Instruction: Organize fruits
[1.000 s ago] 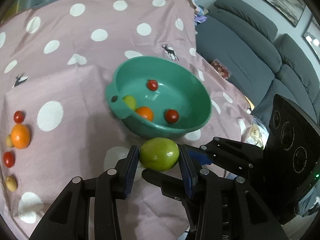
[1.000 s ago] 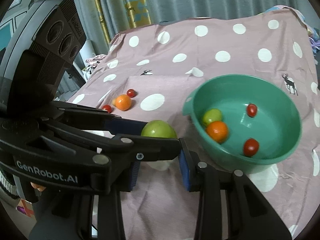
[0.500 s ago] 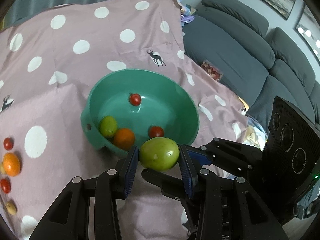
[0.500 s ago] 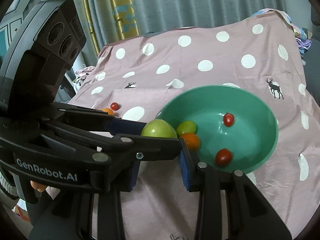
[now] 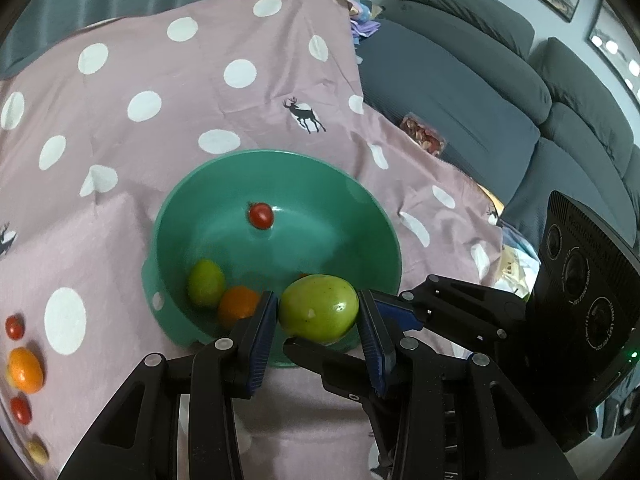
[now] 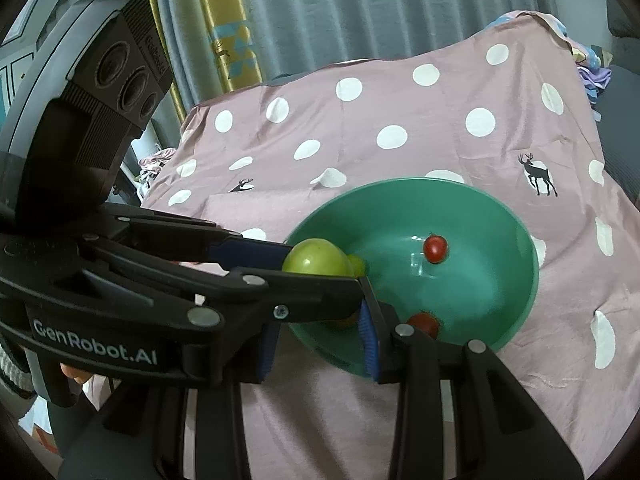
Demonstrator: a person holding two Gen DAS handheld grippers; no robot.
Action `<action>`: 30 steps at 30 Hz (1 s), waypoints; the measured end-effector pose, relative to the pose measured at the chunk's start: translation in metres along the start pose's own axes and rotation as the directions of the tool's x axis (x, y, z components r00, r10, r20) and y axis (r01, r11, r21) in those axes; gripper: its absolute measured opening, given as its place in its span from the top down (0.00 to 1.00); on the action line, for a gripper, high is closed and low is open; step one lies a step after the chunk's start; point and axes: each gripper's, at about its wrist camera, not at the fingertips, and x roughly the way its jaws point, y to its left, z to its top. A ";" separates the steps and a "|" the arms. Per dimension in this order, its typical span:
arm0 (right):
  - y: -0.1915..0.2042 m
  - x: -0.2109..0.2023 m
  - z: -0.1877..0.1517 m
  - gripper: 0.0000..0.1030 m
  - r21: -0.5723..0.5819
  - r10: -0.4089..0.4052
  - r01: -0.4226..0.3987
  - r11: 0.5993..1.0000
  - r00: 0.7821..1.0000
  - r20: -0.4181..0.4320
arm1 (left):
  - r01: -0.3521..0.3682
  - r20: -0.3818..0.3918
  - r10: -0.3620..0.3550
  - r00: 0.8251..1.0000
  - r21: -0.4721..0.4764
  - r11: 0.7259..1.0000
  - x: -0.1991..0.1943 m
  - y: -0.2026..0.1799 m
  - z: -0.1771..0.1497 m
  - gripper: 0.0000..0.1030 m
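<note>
- "GenRobot.AI" reads in white along the black body of the left tool point(image 6: 320, 264), which crosses the lower left of the right wrist view; faint raised lettering on its camera block at upper left is too small to read.
- In the left wrist view the left tool point(image 5: 318, 312) sits at bottom centre, its blue-padded jaws clamped on a green apple point(image 5: 318, 307) with a glossy, lightly speckled skin.
- The apple hangs over the near rim of a teal bowl point(image 5: 372, 216) at frame centre.
- Inside the bowl lie a red cherry tomato point(image 5: 261, 215), a small green fruit point(image 5: 206, 283) and an orange point(image 5: 237, 306) touching it.
- At the far left edge, an orange point(image 5: 25, 370), two red tomatoes and a yellowish fruit rest on the pink, white-dotted cloth point(image 5: 120, 184) with deer prints.
- A grey sofa point(image 5: 480, 80) fills the upper right.
- The right tool point(image 6: 320, 344), lower centre in its own view, holds its jaws slightly apart on nothing, the left tool's arm crossing in front.
- Grey curtains point(image 6: 340, 12) with a gold strip hang behind.
</note>
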 end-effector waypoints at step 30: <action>-0.023 0.016 0.011 0.65 0.029 -0.020 0.021 0.999 1.000 -0.010 | 0.009 -0.021 -0.008 1.000 0.021 1.000 0.026 0.009 0.027 0.61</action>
